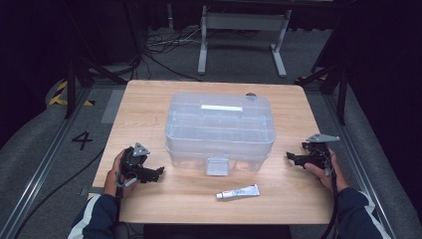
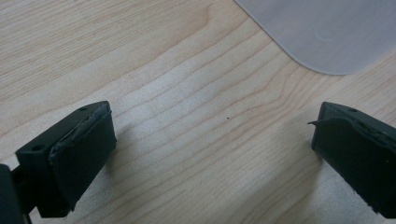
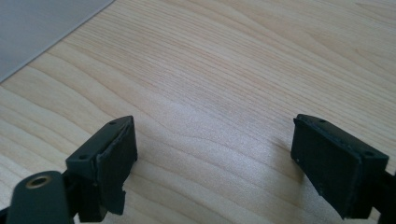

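— Where's the clear plastic box (image 1: 219,130) from your fingers?

— Between my two grippers. My left gripper (image 1: 158,173) sits just beside its near-left corner, my right gripper (image 1: 290,157) near its right end, neither touching.

— Holding anything?

— No. Both pairs of jaws are spread wide over bare table (image 1: 149,102). The small tube (image 1: 238,192) lies between them, nearer me.

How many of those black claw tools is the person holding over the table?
2. The left gripper is near the table's left edge, the right gripper near its right edge, either side of the clear plastic box. Both have fingers spread, holding nothing.
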`<action>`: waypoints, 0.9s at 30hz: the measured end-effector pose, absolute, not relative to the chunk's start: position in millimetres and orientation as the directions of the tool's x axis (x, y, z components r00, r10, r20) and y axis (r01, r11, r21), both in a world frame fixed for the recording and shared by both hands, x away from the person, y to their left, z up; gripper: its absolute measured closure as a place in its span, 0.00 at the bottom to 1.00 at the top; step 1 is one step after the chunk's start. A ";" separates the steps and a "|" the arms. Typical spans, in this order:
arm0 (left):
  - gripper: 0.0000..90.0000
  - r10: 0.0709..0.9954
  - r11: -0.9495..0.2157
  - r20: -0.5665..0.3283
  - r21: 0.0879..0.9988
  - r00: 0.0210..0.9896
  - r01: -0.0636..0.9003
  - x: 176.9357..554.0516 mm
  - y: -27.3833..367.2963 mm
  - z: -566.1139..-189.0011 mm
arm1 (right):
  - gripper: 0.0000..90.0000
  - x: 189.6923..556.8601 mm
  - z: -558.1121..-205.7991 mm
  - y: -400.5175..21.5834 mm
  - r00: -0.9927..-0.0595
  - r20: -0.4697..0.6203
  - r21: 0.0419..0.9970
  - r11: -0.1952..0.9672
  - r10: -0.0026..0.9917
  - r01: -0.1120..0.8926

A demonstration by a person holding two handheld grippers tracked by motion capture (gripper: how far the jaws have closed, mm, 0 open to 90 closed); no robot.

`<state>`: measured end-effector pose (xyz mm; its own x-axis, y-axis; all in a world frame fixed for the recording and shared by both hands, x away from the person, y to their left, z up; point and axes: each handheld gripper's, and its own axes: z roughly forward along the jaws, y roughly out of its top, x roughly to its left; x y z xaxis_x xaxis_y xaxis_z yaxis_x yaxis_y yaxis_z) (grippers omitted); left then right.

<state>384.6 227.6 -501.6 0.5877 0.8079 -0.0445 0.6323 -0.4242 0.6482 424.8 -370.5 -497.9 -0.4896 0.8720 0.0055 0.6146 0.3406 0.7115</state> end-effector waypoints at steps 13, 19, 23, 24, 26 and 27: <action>0.00 0.794 -0.439 -0.042 0.650 0.606 0.620 385.4 228.4 -501.7 | 0.16 421.4 -497.7 -374.3 -0.500 0.005 0.711 0.349 0.866 0.611; 0.01 0.774 -0.459 -0.040 0.653 0.632 0.603 384.0 228.7 -501.4 | 0.18 418.6 -495.7 -377.1 -0.515 0.013 0.699 0.361 0.857 0.618; 0.01 0.749 -0.480 -0.041 0.655 0.662 0.584 383.4 231.0 -501.6 | 0.27 417.5 -492.3 -376.8 -0.535 0.014 0.687 0.381 0.845 0.619; 0.01 0.748 -0.481 -0.041 0.655 0.663 0.583 383.4 231.2 -501.6 | 0.26 417.3 -490.9 -376.8 -0.543 0.010 0.689 0.388 0.840 0.612; 0.01 0.745 -0.486 -0.039 0.652 0.666 0.581 383.9 231.5 -501.4 | 0.27 416.1 -487.5 -375.8 -0.550 0.009 0.696 0.390 0.835 0.603; 0.01 0.744 -0.486 -0.039 0.653 0.667 0.581 383.8 231.5 -501.4 | 0.27 415.2 -485.4 -374.9 -0.552 -0.001 0.697 0.397 0.834 0.597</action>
